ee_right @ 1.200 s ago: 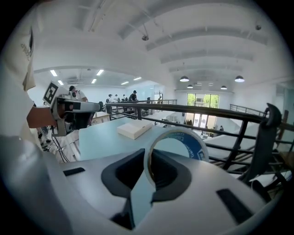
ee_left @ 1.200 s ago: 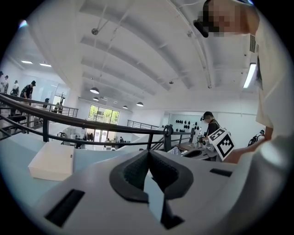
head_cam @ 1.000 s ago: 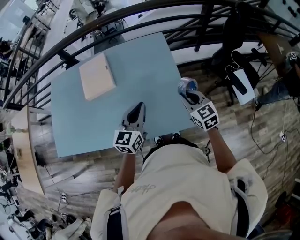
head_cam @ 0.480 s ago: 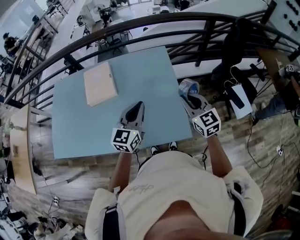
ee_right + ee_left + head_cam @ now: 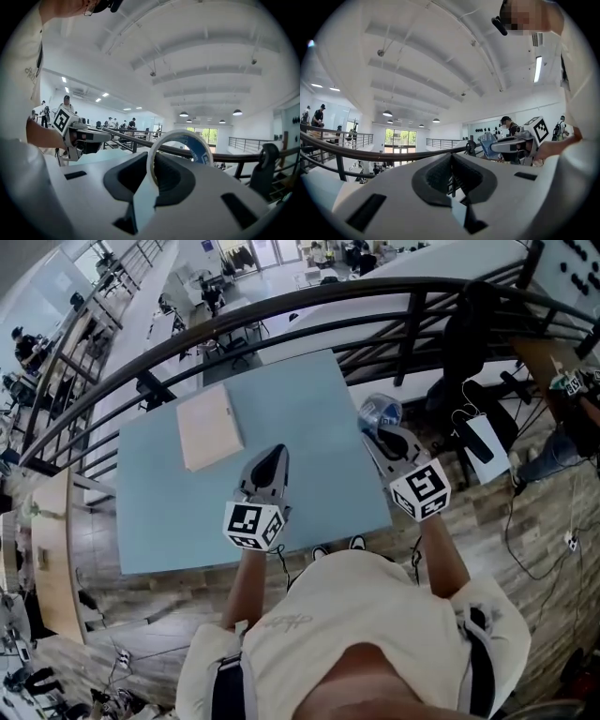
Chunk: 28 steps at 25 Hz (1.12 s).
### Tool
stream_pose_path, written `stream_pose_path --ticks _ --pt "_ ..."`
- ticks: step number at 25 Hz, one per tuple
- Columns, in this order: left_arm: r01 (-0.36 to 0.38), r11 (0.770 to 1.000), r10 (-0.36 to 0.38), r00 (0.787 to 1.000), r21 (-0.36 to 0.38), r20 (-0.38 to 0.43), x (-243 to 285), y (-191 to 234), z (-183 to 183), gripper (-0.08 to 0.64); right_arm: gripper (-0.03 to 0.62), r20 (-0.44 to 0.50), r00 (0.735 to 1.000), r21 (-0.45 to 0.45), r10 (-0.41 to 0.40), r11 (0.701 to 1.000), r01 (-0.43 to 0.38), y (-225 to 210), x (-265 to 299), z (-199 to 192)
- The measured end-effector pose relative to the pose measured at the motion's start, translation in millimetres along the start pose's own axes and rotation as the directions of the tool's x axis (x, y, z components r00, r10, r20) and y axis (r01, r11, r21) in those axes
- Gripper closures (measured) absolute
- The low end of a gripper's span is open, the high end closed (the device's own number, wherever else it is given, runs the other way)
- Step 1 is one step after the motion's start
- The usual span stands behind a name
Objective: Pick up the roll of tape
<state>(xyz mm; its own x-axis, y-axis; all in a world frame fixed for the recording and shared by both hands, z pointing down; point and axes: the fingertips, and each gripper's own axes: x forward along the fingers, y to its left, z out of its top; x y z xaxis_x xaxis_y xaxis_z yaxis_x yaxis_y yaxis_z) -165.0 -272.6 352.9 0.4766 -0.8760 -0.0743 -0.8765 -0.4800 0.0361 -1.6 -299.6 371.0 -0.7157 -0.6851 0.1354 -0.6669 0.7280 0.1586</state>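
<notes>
The roll of tape (image 5: 202, 151) stands upright in the right tool (image 5: 152, 171). Its 2 jaws are partly closed and pinch the ring's lower rim, so the tape sits straight ahead of that tool's tips. In the head view the roll of tape (image 5: 379, 413) hangs by the right edge of the surface (image 5: 187, 521). The left tool (image 5: 452, 180) is over the surface, well apart, its jaws together with nothing between them.

Pale blue table (image 5: 300, 395), beige board (image 5: 210, 427), blue-and-white roll of tape (image 5: 379, 412), black-and-white marker cubes (image 5: 254, 524), black railing (image 5: 281, 308)
</notes>
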Motion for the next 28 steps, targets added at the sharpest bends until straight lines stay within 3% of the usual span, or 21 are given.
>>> stream_pose_path --ticks 14,28 --pt "-0.011 0.998 0.007 0.998 0.057 0.069 16.0 23.9 37.5 0.541 0.540 0.072 0.997 -0.004 -0.041 0.999 0.041 -22.3 6.2 28.5" --pt "-0.043 0.997 0.037 0.993 0.058 0.112 21.9 36.0 51.7 0.540 0.540 0.108 0.994 -0.027 -0.029 0.999 0.032 -27.0 12.8 44.0"
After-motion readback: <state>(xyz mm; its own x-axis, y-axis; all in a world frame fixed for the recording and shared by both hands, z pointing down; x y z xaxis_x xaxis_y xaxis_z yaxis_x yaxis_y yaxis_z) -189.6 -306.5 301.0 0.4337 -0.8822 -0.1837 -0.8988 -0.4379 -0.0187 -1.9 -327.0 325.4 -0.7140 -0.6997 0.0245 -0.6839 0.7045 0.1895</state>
